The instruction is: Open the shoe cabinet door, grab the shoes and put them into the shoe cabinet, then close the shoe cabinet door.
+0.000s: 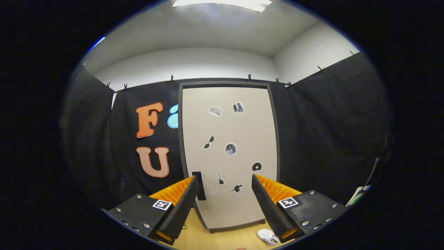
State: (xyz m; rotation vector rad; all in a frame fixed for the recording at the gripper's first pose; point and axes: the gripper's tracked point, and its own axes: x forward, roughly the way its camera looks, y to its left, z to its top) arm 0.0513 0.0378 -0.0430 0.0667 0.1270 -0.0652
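Gripper view. The gripper [225,180] faces the shoe cabinet door [239,139], which stands closed in the centre of the frame, tall and upright, with a dark frame round a pale panel. The fingers are spread wide apart and grasp nothing; the lower part of the door shows in the gap between them.

Key relation: the door handle [198,185], a short dark vertical bar, sits on the door's lower left edge, just beside the tip of the left finger [187,198] and partly behind it. Its long axis runs up and down. It seems beyond the fingertips rather than between them, though depth is hard to judge. To open the door, the fingers likely need to shift left and forward so the bar falls between them.

A white shoe [267,236] lies on the wooden floor [222,239] at lower centre-right, just in front of the cabinet's foot and beside the base of the right finger [267,205].

Writing: small picture stickers [230,149] are scattered over the door, including sunglasses, a guitar and a disc; no readable text on them. Square coded markers sit on both finger mounts.
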